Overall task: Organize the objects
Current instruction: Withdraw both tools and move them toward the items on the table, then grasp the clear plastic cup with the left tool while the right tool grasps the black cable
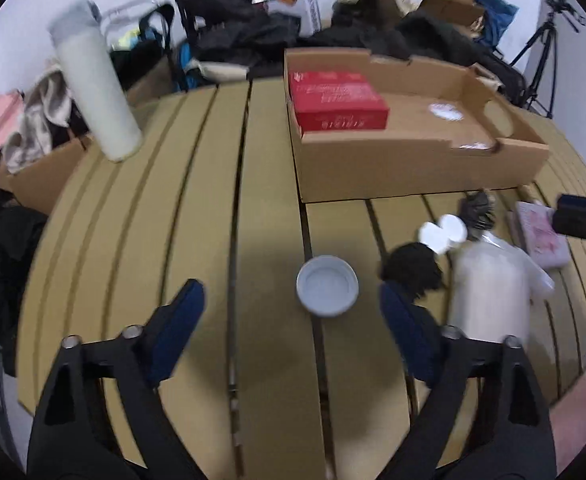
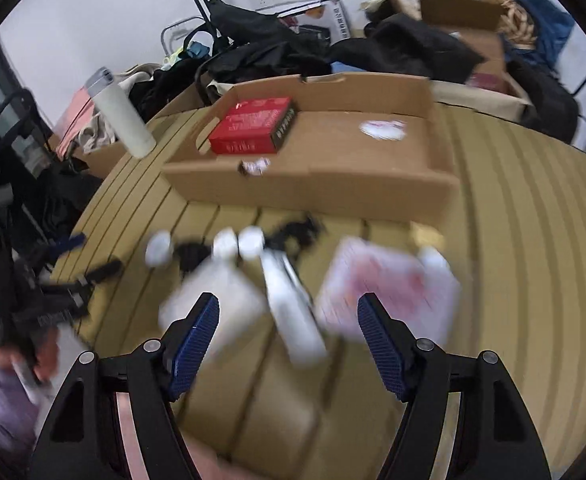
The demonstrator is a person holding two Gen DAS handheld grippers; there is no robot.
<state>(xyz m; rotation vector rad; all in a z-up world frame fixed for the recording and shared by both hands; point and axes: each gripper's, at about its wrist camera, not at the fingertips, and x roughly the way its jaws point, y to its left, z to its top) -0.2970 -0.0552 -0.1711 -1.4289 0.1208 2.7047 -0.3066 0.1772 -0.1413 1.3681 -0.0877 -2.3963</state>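
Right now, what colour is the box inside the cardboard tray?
Red, seen best in the left wrist view: box in the cardboard tray.

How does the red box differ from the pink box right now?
The red box lies inside the cardboard tray; the pink box lies on the table in front of it. The red one is saturated red, the pink one pale and patterned. Both are flat, rectangular and ungripped.

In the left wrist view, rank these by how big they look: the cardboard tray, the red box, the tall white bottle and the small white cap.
1. cardboard tray
2. tall white bottle
3. red box
4. small white cap

Bottle and box look close; the cap sits nearest the left claw, so it appears inflated.
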